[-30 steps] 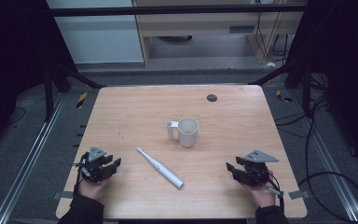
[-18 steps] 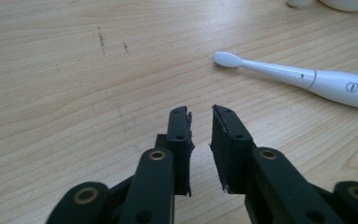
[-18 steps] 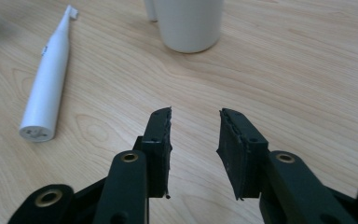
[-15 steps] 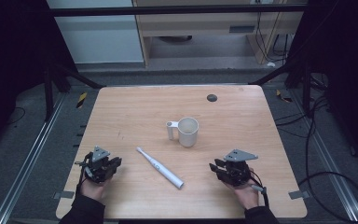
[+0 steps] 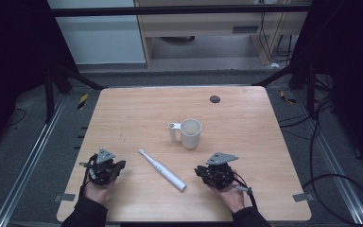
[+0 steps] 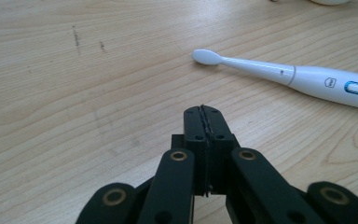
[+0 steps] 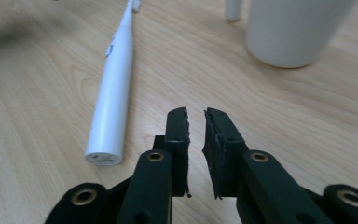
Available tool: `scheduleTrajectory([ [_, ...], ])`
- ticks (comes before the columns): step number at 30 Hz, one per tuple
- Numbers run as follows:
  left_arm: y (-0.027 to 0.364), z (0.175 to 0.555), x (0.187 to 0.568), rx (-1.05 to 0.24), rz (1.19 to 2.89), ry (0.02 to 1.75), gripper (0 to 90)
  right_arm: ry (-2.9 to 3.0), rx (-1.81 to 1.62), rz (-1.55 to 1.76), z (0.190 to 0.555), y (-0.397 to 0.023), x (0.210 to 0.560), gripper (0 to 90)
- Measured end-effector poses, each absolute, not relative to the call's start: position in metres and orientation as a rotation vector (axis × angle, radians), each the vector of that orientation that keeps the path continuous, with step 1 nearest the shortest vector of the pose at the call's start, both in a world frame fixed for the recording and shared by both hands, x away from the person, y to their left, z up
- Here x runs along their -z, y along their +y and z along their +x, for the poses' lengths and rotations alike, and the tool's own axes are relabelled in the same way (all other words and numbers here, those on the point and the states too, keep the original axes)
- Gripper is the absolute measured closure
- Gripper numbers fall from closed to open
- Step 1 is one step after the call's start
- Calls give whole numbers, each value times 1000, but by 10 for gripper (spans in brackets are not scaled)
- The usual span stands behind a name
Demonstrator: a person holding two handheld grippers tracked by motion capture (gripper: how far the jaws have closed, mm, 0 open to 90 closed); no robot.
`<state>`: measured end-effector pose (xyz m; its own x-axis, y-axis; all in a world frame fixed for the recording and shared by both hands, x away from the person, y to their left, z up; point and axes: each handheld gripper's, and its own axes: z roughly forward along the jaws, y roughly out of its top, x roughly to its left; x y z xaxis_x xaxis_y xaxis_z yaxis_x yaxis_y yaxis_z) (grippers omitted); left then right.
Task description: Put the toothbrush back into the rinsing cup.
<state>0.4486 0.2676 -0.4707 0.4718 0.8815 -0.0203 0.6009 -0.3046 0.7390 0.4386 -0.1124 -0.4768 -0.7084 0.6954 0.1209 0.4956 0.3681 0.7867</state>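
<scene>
At the bottom of the high view, two hand-held grippers rest low over a wooden surface (image 5: 123, 118). The left gripper (image 5: 105, 169), lower left, has its fingers pressed together on nothing. The right gripper (image 5: 216, 174), lower right, has been closing; a narrow gap remains, nothing inside. Between them a white electric toothbrush (image 5: 161, 169) lies diagonally, untouched. Farther up, at centre, stands a white cup (image 5: 190, 133). This looks like the approach; next, the right fingers likely must spread to straddle the toothbrush handle.

Left gripper (image 6: 204, 112) jaws together, empty; right gripper (image 7: 196, 116) closing, narrow gap.
</scene>
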Motion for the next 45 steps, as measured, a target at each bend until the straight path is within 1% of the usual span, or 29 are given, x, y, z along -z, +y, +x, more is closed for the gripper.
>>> scheduleTrajectory([
  [5, 264, 450, 472, -502, 2032, 1218, 890, 2458, -1251, 1027, 439, -94, 482, 851],
  [7, 263, 450, 472, -498, 2037, 1213, 890, 2469, -1247, 1021, 439, -92, 483, 854],
  [12, 261, 450, 473, -490, 2045, 1207, 890, 2494, -1237, 1008, 439, -82, 486, 895],
  [45, 258, 452, 474, -469, 2068, 1199, 890, 2587, -1237, 950, 431, -56, 496, 899],
])
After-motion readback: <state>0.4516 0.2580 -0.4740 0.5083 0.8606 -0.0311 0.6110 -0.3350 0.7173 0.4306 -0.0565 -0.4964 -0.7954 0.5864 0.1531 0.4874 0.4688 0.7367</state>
